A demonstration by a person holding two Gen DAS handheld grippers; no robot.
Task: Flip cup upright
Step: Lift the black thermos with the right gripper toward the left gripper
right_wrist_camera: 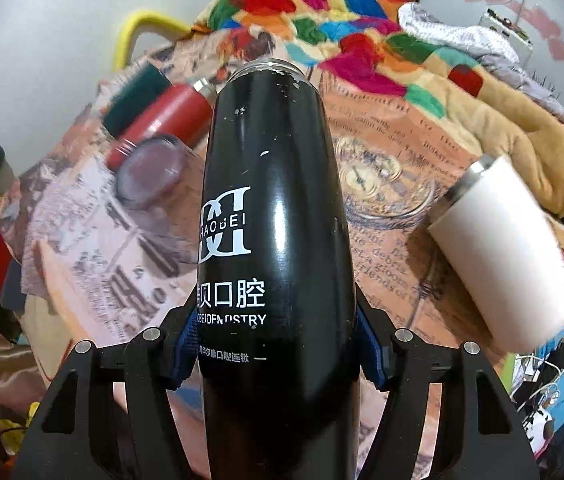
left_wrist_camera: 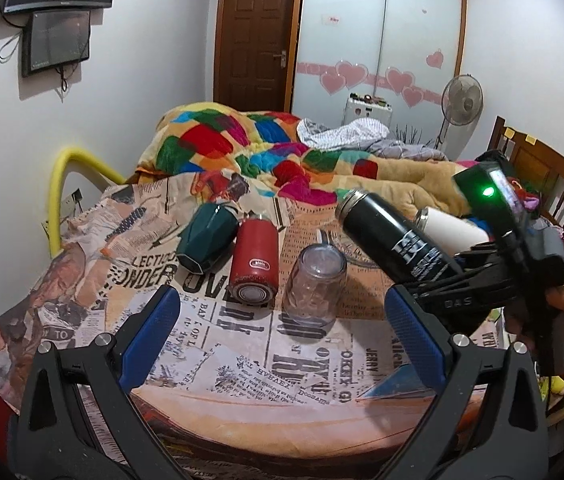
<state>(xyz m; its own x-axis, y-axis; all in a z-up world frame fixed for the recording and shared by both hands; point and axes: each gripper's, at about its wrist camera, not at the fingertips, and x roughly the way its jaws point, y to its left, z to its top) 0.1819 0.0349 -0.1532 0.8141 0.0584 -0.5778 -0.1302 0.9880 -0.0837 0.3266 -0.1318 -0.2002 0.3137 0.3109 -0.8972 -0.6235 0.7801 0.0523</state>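
Observation:
My right gripper point(right_wrist_camera: 278, 344) is shut on a black flask point(right_wrist_camera: 274, 216) with white lettering and holds it tilted above the table, open mouth pointing away. The same black flask point(left_wrist_camera: 393, 240) shows at the right in the left wrist view, held by the right gripper point(left_wrist_camera: 437, 280). My left gripper point(left_wrist_camera: 282, 320) is open and empty, low over the table's near side, with a clear plastic cup point(left_wrist_camera: 315, 286) lying on its side between and beyond its fingers. The clear cup point(right_wrist_camera: 152, 172) also shows in the right wrist view.
A red flask point(left_wrist_camera: 253, 258), a dark green cup point(left_wrist_camera: 206, 236) and a white cup point(right_wrist_camera: 501, 248) lie on their sides on the newspaper-print cloth point(left_wrist_camera: 242, 364). A colourful quilt point(left_wrist_camera: 266, 148) is heaped behind. A yellow rail point(left_wrist_camera: 62, 184) stands at the left.

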